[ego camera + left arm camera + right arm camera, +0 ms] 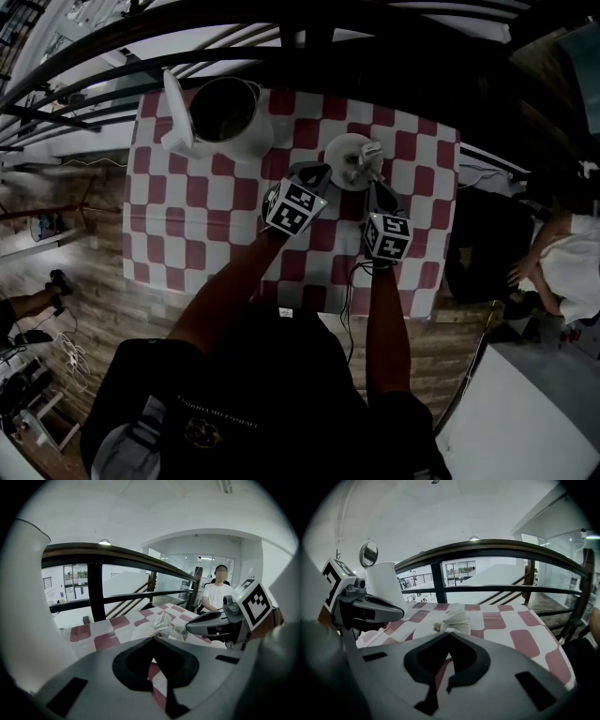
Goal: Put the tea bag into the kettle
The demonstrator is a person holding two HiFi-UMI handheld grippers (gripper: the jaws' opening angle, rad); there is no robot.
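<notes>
Both my forearms reach forward, claws tilted down at one small round white saucer (pixel 339 148) on the red-and-white checked counter (pixel 206 206). My right claw (pixel 449 635) is pinched shut on the near edge of the single crumpled white paper tea bag (pixel 453 619) lying there. My left claw (pixel 152 640) is closed and empty. Only the head view shows the one tall white kettle (pixel 251 139) with its lid open.

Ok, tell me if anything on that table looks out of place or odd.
Nothing stands out. The kettle stands upright with its lid open, the tea bags sit in a loose heap on the plate, and the checked tablecloth lies flat, with no spills.
</notes>
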